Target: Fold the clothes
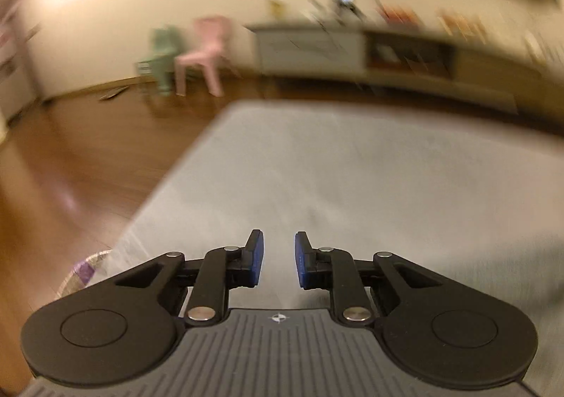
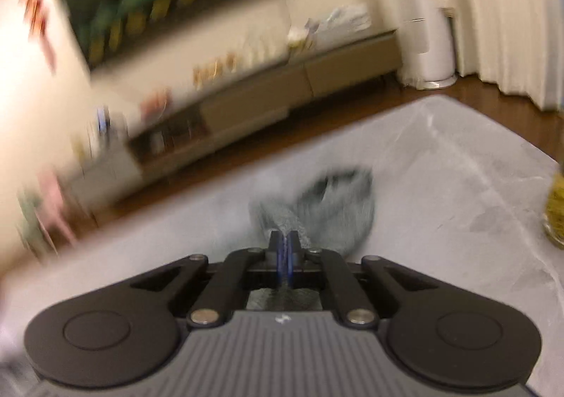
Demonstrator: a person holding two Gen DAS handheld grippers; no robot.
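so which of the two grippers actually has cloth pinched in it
The right gripper: its blue pads are shut on a grey garment on the pale sheet. The left gripper has a gap between its pads with nothing in it.

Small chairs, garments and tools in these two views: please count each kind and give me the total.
Small chairs: 2, one pink chair and one green chair, on the floor by the wall.
Garments: 1, a grey garment pinched in the right tool.
Tools: 2, the right one and the left tool, which holds nothing.
Total: 5
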